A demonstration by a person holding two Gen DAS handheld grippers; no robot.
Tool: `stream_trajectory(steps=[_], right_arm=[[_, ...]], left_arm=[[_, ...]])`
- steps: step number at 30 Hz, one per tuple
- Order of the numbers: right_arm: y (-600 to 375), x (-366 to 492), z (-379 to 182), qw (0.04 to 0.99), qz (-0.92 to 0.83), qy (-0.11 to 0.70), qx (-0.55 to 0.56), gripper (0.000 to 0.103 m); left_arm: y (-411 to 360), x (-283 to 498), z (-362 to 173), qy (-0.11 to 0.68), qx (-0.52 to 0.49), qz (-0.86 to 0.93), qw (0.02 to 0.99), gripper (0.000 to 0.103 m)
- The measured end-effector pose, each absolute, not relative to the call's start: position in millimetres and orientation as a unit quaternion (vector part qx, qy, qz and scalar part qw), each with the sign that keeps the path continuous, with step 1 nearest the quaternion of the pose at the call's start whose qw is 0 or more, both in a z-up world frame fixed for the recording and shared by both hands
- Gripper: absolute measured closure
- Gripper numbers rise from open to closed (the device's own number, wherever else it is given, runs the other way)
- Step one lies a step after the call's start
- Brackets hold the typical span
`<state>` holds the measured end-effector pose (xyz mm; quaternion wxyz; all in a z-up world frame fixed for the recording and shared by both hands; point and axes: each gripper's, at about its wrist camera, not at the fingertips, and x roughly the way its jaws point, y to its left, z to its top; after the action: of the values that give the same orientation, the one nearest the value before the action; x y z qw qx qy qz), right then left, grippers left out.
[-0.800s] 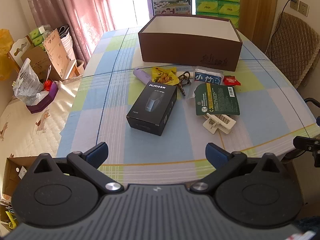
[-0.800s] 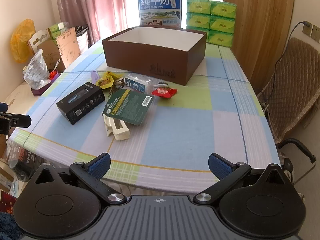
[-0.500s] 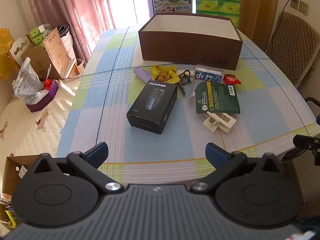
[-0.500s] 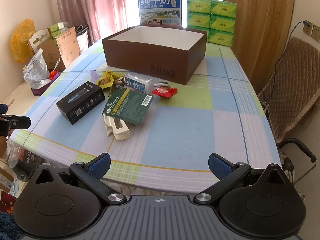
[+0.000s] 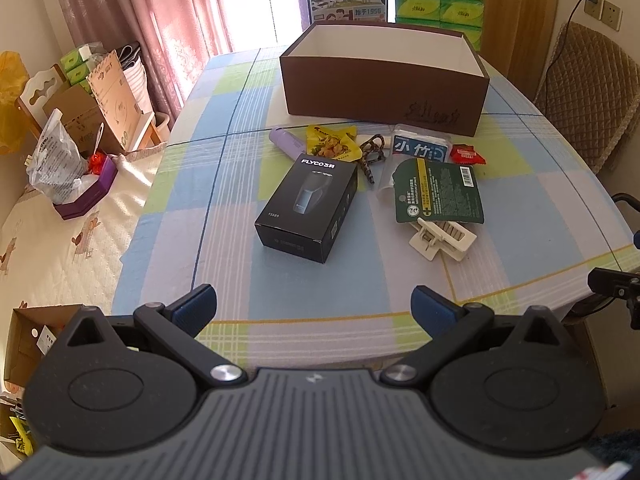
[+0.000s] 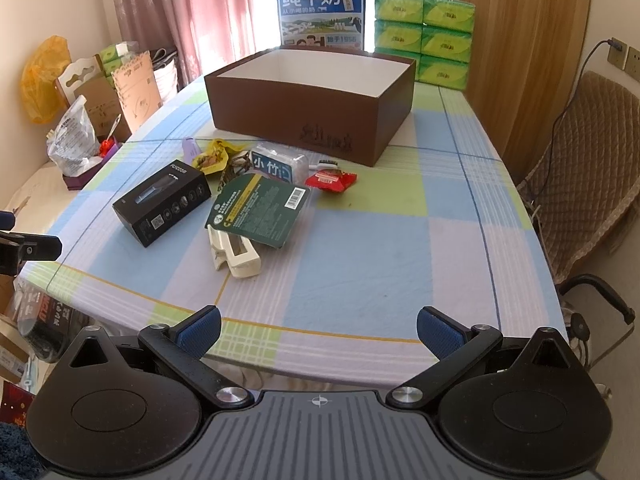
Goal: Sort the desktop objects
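Both handheld tools are showing the same build. The left gripper is presenting a grey ribbed housing at six o'clock of its view, with a small pale emblem at the top centre of the ribs. Two matte black speckled round housings are flanking it, each carrying a shallow oval recess and a triangular cut-out. Black link arms with silver screws are running up to fingers padded in dark blue. The right gripper is looking identical, though its emblem is a crosshair mark, and its blue fingers are matching.
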<state>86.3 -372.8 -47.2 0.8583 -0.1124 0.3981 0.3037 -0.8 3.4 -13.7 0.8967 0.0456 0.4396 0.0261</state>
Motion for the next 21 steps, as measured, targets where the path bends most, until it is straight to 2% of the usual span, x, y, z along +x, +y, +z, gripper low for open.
stream_trajectory(steps=[21], right_arm=[[-372.1,93.2,-52.4,0.853,0.303,0.410,-0.110,0.002]], left_arm=[[2.2,5.2,-18.6,0.448,0.044,0.020,0.893,0.001]])
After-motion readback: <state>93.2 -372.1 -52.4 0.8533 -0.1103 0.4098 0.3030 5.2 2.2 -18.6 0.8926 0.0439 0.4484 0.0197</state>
